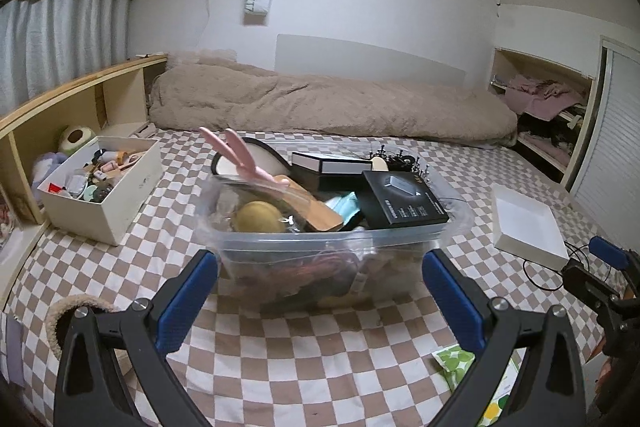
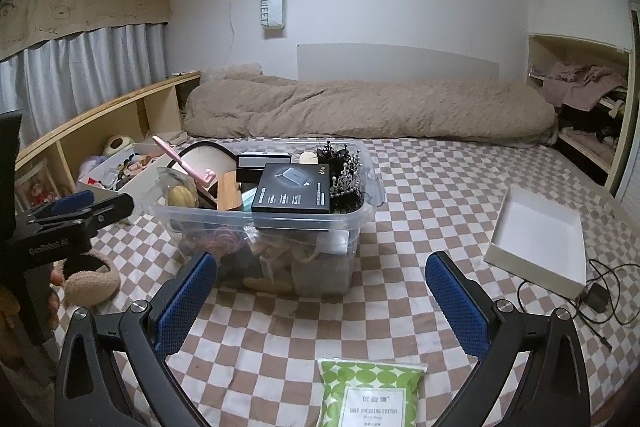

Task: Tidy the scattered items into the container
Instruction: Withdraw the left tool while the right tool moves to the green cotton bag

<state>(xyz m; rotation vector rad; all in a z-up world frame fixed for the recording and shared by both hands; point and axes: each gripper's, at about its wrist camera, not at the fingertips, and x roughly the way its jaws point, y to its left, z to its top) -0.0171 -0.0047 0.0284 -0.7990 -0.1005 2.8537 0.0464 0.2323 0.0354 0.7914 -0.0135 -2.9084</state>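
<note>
Two grippers: both empty, both held above the checked bedsheet [image 2: 420,195] on the near side of the container.
Left gripper [image 1: 320,291]: blue textured pads spread wide, nothing between them; the clear plastic storage bin [image 1: 336,247] sits just beyond the fingertips, not touched.
Right gripper [image 2: 320,291]: blue pads likewise wide apart, gripping nothing; the green-and-white cotton pad packet [image 2: 372,393] lies flat on the sheet just below and between its black arms.
Container: transparent rectangular bin with rounded rim, standing on the bed, heaped above its edge.
Bin contents on top: matte black charger box [image 1: 404,199] tilted on the right, a black-and-white box [image 1: 328,163] behind it, a pink hair clip [image 1: 240,155] sticking up at the left, a yellowish round ball [image 1: 258,217], a wooden-backed board [image 1: 316,213], a spiky dark tiara [image 2: 344,167].
Still outside: the soft packet; fuzzy tan earmuffs [image 2: 94,277] left of the bin; a black cable with adapter [image 2: 596,297] at the right, touching the shallow white box lid [image 2: 540,239].
Left side: open white cardboard box [image 1: 108,211] full of small trinkets, beside the wooden headboard shelf [image 1: 80,99].
Far side: rumpled plush beige duvet [image 1: 328,107] along the wall.
</note>
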